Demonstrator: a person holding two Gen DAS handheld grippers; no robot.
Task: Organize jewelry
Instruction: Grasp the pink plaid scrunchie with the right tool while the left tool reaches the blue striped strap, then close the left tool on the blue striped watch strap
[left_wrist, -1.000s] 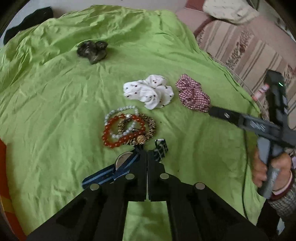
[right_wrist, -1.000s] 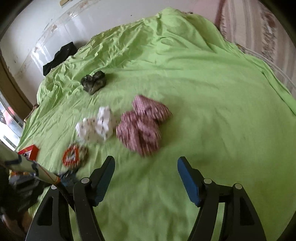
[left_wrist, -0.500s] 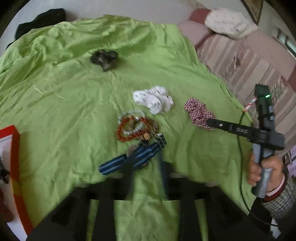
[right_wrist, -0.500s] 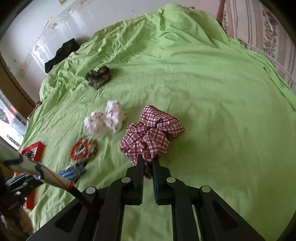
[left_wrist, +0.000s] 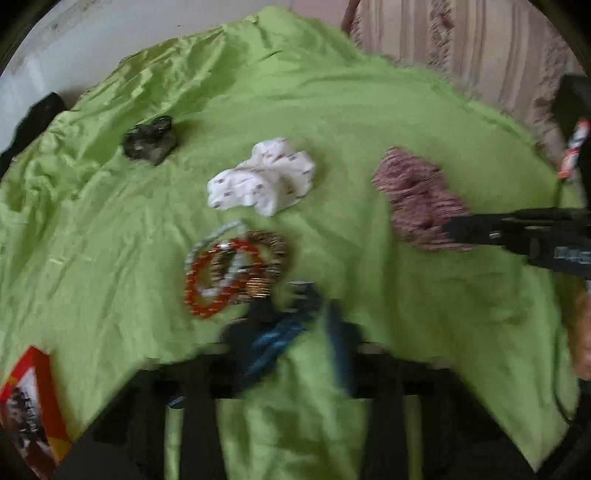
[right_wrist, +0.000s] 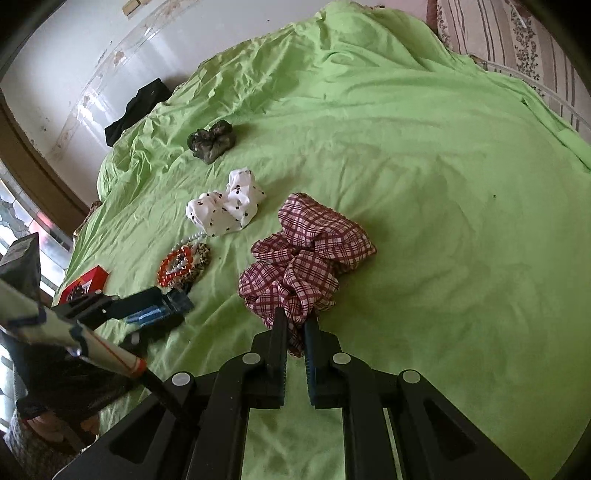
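Observation:
My right gripper (right_wrist: 295, 325) is shut on the near edge of a red plaid scrunchie (right_wrist: 306, 254) lying on the green sheet (right_wrist: 443, 184). My left gripper (left_wrist: 295, 317) is blurred by motion. Its jaws are closing around a blue striped watch strap (left_wrist: 273, 343), and a gap still shows beside the strap. Just beyond the strap lies a pile of beaded bracelets (left_wrist: 232, 269), orange, pearl and leopard. In the right wrist view the left gripper (right_wrist: 170, 310) sits at the left, over the watch strap (right_wrist: 147, 315).
A white spotted scrunchie (left_wrist: 262, 177) lies beyond the bracelets (right_wrist: 183, 264), and a dark scrunchie (left_wrist: 149, 140) farther back. A red box (right_wrist: 83, 284) sits at the sheet's left edge and a black cloth (right_wrist: 136, 107) at the far corner. A striped sofa (left_wrist: 480, 55) borders the right.
My right gripper went from wide open to shut on the plaid scrunchie. My left gripper opened from shut, and its view swung over the watch strap.

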